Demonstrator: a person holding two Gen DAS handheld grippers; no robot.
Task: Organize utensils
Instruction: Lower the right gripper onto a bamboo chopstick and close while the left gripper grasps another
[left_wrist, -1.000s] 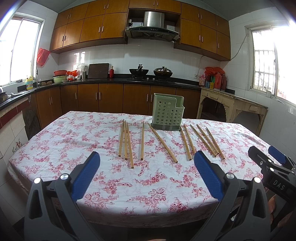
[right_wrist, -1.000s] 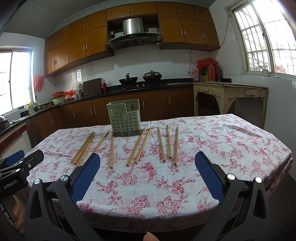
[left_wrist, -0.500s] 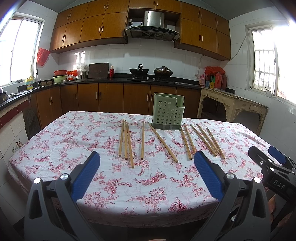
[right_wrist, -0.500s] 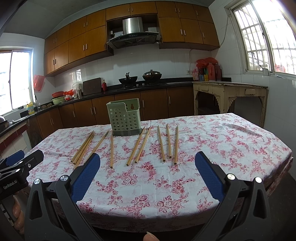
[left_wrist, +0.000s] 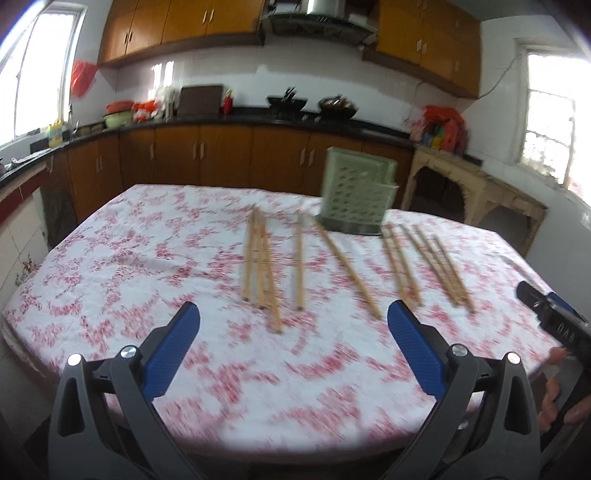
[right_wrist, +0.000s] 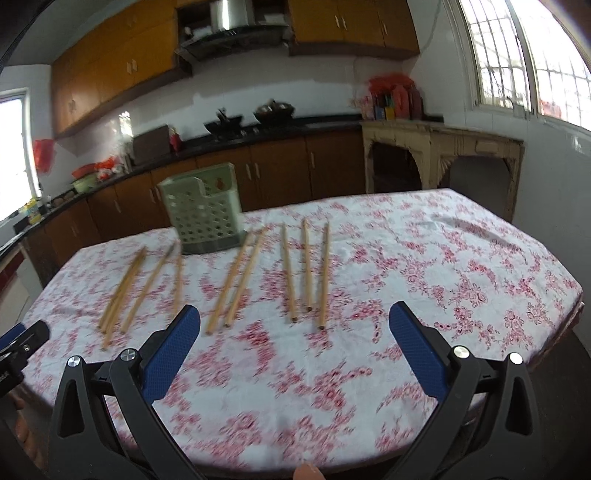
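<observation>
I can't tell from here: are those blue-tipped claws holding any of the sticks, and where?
Nothing is held. Left gripper and right gripper are both open; the chopsticks lie on the table.

Bare floral tablecloth (left_wrist: 122, 266) lies open from 6 to 10 o'clock before the left gripper (left_wrist: 293, 325), and from 1 to 4 o'clock before the right gripper (right_wrist: 293, 325). At 12 o'clock, wooden chopsticks (right_wrist: 304, 264) lie side by side with narrow gaps. Behind them stands a green perforated utensil holder (right_wrist: 203, 221), blocking the far centre.
</observation>
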